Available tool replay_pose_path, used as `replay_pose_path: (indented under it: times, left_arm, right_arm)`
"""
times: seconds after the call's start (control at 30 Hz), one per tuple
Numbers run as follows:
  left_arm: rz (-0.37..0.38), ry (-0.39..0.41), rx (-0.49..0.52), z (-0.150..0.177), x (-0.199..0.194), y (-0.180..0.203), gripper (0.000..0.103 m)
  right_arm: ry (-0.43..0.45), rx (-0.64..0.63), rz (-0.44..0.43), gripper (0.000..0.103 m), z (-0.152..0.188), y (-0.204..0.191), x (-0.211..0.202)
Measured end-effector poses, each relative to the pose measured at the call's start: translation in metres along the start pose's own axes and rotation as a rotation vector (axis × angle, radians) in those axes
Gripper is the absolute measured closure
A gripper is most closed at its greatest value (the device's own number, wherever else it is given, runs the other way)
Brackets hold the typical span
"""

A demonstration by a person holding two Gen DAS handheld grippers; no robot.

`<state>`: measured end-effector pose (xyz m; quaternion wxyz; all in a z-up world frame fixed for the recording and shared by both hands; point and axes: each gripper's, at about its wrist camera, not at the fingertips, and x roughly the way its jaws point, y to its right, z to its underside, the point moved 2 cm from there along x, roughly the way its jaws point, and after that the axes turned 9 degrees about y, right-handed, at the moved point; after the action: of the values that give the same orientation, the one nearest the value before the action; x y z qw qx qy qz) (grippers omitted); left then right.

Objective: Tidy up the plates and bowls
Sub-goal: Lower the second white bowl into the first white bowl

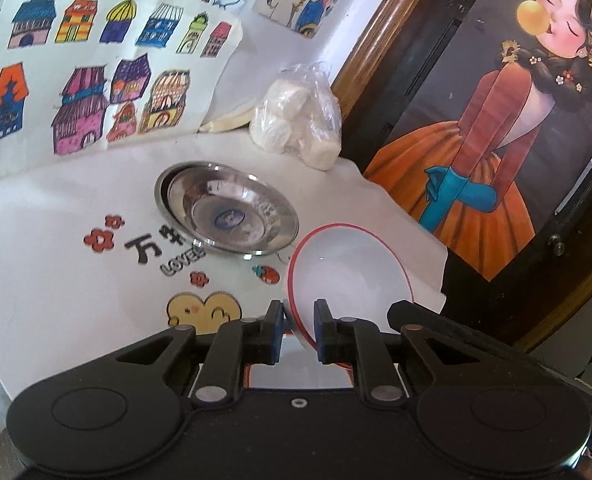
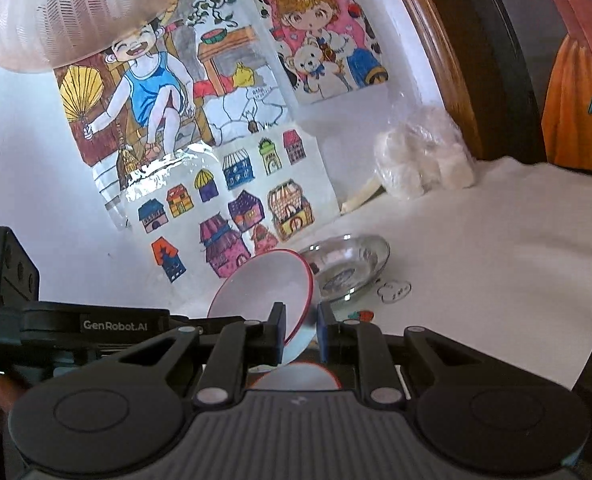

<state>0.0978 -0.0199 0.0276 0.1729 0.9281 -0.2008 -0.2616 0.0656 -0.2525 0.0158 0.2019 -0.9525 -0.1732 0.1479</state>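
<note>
**Red-rimmed bowl pinched by both grippers beside steel dishes**

A white bowl w/ thin red rim (image 1: 348, 276) is held tilted above the printed white table cover (image 1: 56, 280); its rim is pinched by the left gripper (image 1: 299, 330) and by the right gripper (image 2: 301, 330), jaws nearly closed. Just beyond it, shiny nested stainless steel dishes (image 1: 228, 210) are seen, shallow and round. Near the wall, a crinkled clear plastic bag of white lumps (image 1: 296, 120) is set, well apart. Children's drawings (image 1: 96, 80) are stuck behind.

both wrist views close, sharing steel plate (image 1: 232, 212)
</note>
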Motion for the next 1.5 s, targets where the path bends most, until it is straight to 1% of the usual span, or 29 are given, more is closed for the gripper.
replay_pose_path:
  times: [0.13,0.77,1.33,1.5]
  left_arm:
    - [-0.006,-0.030,-0.014,0.008,0.001,-0.002,0.086]
    - [-0.036,-0.102,-0.019,0.032,-0.003,-0.007,0.084]
    - [-0.042,-0.118,-0.012,0.033,-0.004,-0.007,0.082]
    - [-0.049,-0.128,0.012,0.034,-0.005,-0.004,0.082]
  right_arm:
    - [-0.026,0.026,-0.005,0.084,0.006,0.005,-0.002]
    - [-0.103,0.065,0.004,0.084,0.024,0.010,-0.003]
    - [-0.140,0.096,0.011,0.084,0.032,0.015,0.001]
    - [-0.148,0.114,0.008,0.083,0.033,0.017,0.000]
